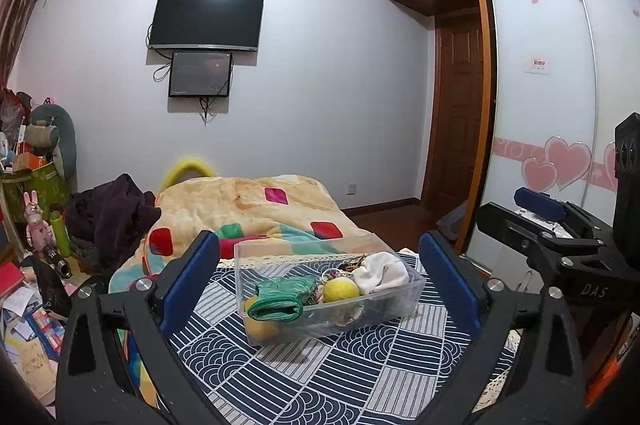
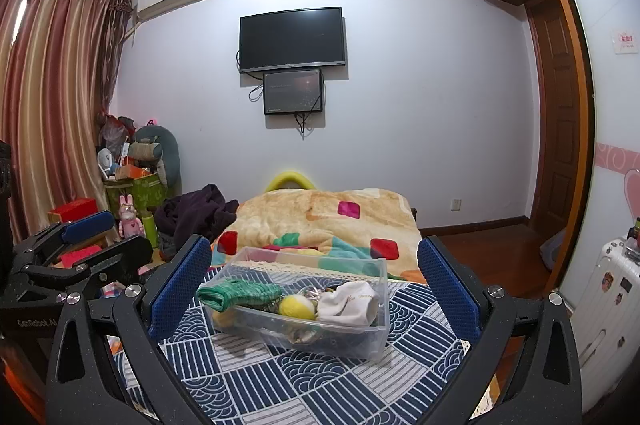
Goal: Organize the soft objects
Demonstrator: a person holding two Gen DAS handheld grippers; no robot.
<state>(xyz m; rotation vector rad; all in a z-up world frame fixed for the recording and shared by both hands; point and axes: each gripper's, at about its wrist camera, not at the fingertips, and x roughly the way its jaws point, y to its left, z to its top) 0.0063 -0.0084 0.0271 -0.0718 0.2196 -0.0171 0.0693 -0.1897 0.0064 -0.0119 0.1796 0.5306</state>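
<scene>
- Bed [image 2: 320, 221] under a tan blanket with coloured squares, running back toward the wall with the dark television [image 2: 292, 39]; a heap of dark clothes [image 2: 196, 217] at its left side.
- Desk under a navy-and-white patterned cloth [image 1: 320, 377] nearest the cameras, butting against the foot of the bed.
- Left gripper [image 1: 320, 281] held level and pointing along the desk toward the bed, blue pads [image 1: 188, 277] spread wide, nothing between them; framing the box from either side without touching it.
- Right gripper [image 2: 316, 285] posed the same way just beside the left one, pads [image 2: 180, 289] spread wide and empty, likewise clear of the box.
- Clear plastic box [image 2: 360, 341] standing on the cloth in front of both grippers, holding the soft things.
- White sock [image 2: 352, 303] crumpled at the right end of the box.
- Green knitted pouch [image 2: 236, 293] draped over the left rim.
- Yellow ball [image 2: 296, 307] in the middle, between pouch and sock; a second yellow ball [image 1: 260, 329] lower down at the left corner, seen through the wall.
</scene>
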